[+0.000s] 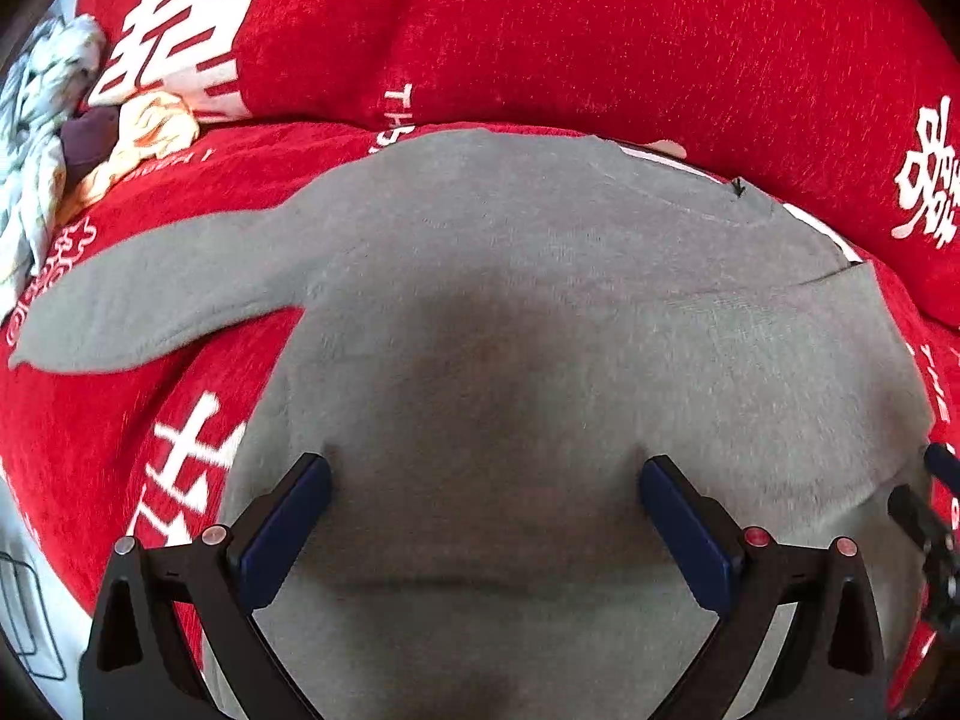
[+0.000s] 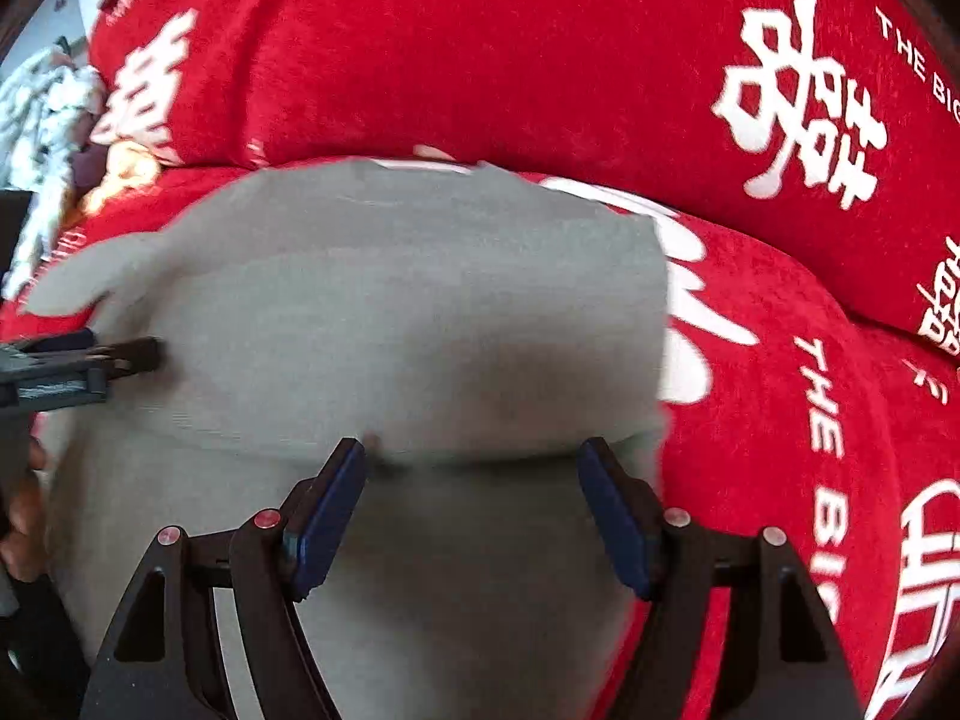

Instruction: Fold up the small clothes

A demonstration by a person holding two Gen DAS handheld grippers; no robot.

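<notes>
A small grey long-sleeved top (image 1: 540,312) lies flat on a red sofa cover. Its left sleeve (image 1: 150,306) sticks out to the left; the right side is folded over the body. My left gripper (image 1: 486,474) is open, fingers spread just above the lower body of the top. My right gripper (image 2: 474,456) is open over the top (image 2: 408,312) near a fold line across it, close to its right edge. The left gripper shows at the left edge of the right wrist view (image 2: 78,360). The right gripper shows at the right edge of the left wrist view (image 1: 930,516).
The red cover (image 1: 660,48) with white characters drapes over the seat and the back cushion behind the top. A heap of other clothes (image 1: 66,120), pale patterned, orange and dark purple, lies at the far left of the seat.
</notes>
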